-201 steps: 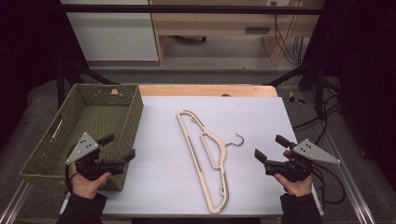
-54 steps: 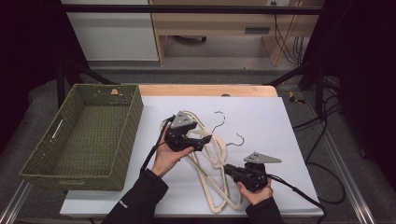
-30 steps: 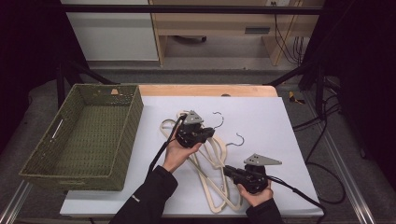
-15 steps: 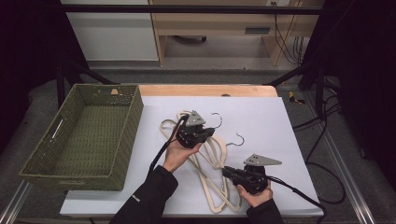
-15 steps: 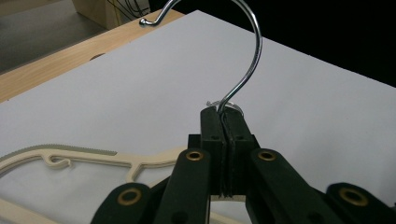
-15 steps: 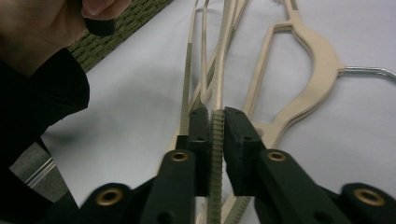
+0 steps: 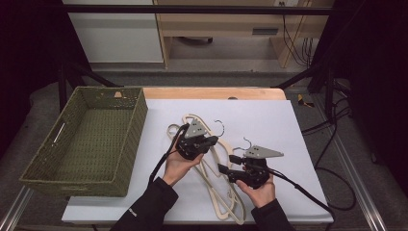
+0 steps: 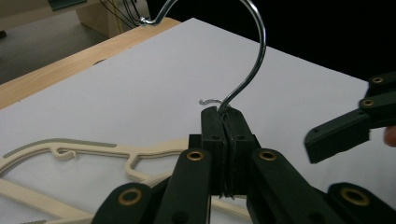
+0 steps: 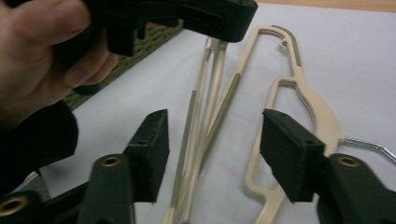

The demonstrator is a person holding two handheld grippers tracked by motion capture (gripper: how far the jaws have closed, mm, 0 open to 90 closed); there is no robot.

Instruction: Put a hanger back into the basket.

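Jaws of the left gripper [image 8: 224,154] clamp the metal hook [image 8: 247,70] of one cream hanger [image 7: 207,159]; right gripper [image 7: 230,163] jaws, just opening, hold nothing. Green basket [image 7: 48,178] at nine o'clock holds no hanger; both hangers lie mid-table [image 7: 269,115], still to be transferred. No legible markings.

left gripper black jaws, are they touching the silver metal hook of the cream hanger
Touching. In the left gripper view the left gripper has its black jaws shut on the stem of the silver metal hook, which rises from between them.
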